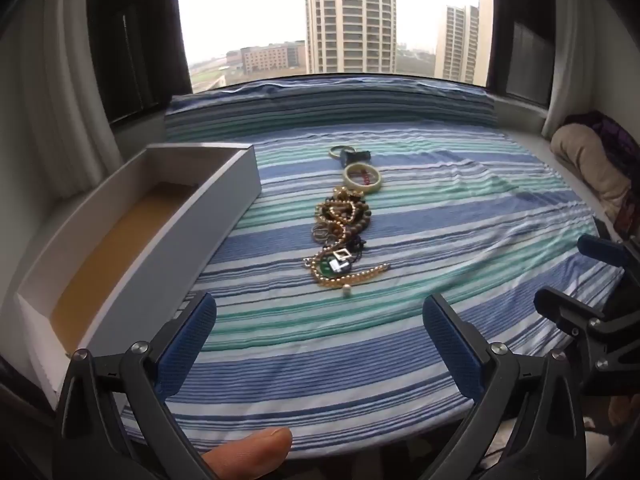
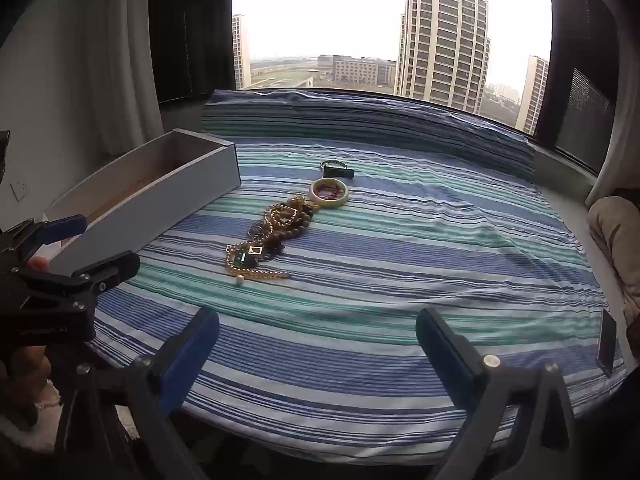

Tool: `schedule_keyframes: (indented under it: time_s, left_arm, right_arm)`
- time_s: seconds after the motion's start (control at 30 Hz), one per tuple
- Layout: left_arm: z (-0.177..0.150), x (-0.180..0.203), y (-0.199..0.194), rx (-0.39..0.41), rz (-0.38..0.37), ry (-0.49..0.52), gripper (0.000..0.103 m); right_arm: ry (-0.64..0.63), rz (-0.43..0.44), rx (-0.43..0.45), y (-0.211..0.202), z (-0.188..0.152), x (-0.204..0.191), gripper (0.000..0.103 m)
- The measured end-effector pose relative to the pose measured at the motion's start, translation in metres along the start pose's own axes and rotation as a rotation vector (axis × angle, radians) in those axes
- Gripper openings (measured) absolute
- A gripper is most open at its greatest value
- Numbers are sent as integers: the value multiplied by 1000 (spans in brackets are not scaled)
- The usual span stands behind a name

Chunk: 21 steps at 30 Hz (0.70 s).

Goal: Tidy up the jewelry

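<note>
- The left gripper hangs over the near part of the striped sheet, tilted down. Its jaws stand wide apart and nothing is between them.
- The right gripper is also tilted down over the near part of the sheet, with jaws wide apart and holding nothing.
- The jewelry lies in a loose row in the middle of the sheet, well apart from both grippers: a pale bangle toward the window, a tangle of bead strings in the middle, and one small white pearl at the near end.
- A long open box stands at the left of the jewelry, near it but not touching. Its inside looks bare and brown.
- Between the grippers and the jewelry there is only flat sheet.
- A rolled beige cloth lies at the right edge, and a dark flat thing stands on the sheet's near right edge.
- A fingertip shows at the bottom of the left view.
</note>
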<state>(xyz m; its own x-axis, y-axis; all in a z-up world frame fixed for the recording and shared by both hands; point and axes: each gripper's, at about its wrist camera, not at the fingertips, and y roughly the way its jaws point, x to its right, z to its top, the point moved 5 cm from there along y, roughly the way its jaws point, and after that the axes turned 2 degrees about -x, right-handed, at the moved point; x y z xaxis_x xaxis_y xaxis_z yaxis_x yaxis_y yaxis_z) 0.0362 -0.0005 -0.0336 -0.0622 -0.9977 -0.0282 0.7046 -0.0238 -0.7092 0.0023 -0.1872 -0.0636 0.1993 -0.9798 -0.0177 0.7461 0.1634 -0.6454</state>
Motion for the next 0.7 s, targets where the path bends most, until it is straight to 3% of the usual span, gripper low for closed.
schedule_keyframes:
  time_s: [0.13,0.3,0.7]
  left_arm:
    - [-3,-5,3,-21,-47,-43,103]
    - [-3,-6,7,-31,-18,-37,103]
    - [-2,-6,10,-61,-13,-26,103]
  right_arm:
    - [-15,-13,10,-5,-4,-2,101]
    - [-7,-7,-38,-2,-1,0,101]
    - [-5,-6,-22,4,-4,-3,101]
